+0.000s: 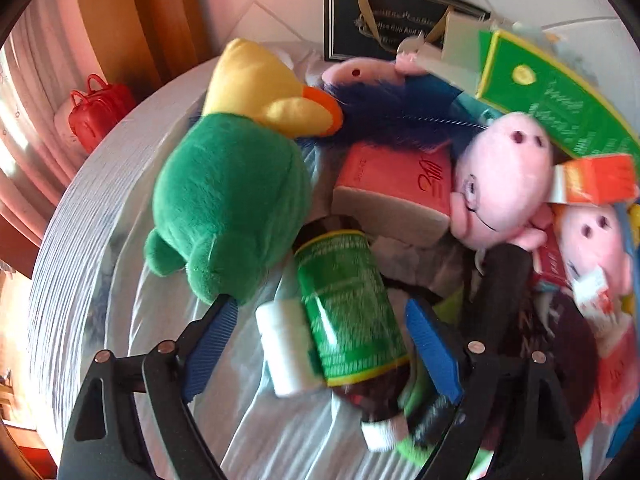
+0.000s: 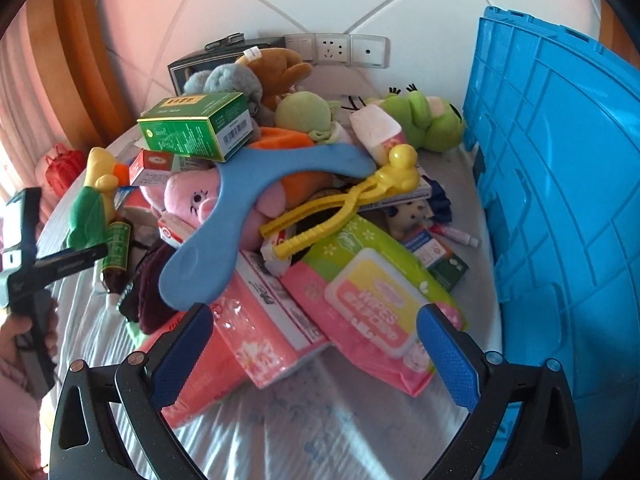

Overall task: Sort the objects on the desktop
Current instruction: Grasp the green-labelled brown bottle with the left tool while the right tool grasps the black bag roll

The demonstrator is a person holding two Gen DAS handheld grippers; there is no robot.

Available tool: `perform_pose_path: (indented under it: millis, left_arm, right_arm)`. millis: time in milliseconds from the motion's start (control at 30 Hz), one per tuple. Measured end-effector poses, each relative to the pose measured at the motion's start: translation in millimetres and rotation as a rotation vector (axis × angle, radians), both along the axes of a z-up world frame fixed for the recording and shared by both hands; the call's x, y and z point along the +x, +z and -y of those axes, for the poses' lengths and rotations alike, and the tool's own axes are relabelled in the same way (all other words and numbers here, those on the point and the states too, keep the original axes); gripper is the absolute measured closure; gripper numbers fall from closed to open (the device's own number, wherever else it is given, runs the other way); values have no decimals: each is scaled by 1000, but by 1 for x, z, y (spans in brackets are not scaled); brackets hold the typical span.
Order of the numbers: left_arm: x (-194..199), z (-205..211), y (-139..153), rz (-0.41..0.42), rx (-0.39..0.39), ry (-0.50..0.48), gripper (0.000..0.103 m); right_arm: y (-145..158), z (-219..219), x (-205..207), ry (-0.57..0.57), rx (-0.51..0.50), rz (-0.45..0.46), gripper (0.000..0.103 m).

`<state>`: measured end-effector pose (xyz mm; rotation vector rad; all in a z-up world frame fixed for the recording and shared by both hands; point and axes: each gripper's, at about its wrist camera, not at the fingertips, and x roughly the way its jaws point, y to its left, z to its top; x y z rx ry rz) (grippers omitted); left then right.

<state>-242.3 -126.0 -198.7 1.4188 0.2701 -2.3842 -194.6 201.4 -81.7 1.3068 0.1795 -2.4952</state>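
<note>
Between the spread left gripper fingers, one green-labelled bottle, two pink pig plushes, right gripper released.

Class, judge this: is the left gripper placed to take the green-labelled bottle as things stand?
Probably yes. The left gripper is open, with the green-labelled bottle lying between its fingers; only a small white bottle crowds one side.

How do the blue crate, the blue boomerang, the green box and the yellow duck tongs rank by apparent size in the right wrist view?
1. blue crate, though nearness inflates it
2. blue boomerang
3. green box and yellow duck tongs: too alike to rank
</note>
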Motion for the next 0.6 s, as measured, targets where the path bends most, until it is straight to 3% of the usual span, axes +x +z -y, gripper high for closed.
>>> perform_pose_path:
  millis: [33, 100, 133, 200, 267, 333, 467, 600]
  left_arm:
    - [-7, 1, -5, 13, -1, 2, 22]
    - [-18, 2, -18, 46, 52, -38, 44]
    - [-21, 2, -23, 58, 53, -50, 46]
    - [-21, -1, -22, 60, 22, -94, 48]
    - [-12, 0, -17, 38, 47, -128, 49]
    - [6, 4, -5, -2, 77, -173, 49]
    - [38, 13, 7, -42, 104, -235, 49]
    - [49, 14, -4, -23, 112, -276, 49]
  right_arm:
    - [1, 3, -2, 0, -2, 4, 0]
    - [5, 10, -6, -9, -8, 13, 0]
    - [8, 13, -6, -15, -16, 9, 0]
    - [15, 24, -6, -11, -22, 0, 1]
    - [24, 39, -3, 7, -10, -20, 13]
    - [32, 57, 0, 33, -19, -26, 35]
    - [35, 100, 4, 108, -72, 0, 38]
    - [20, 149, 7, 182, -91, 59, 38]
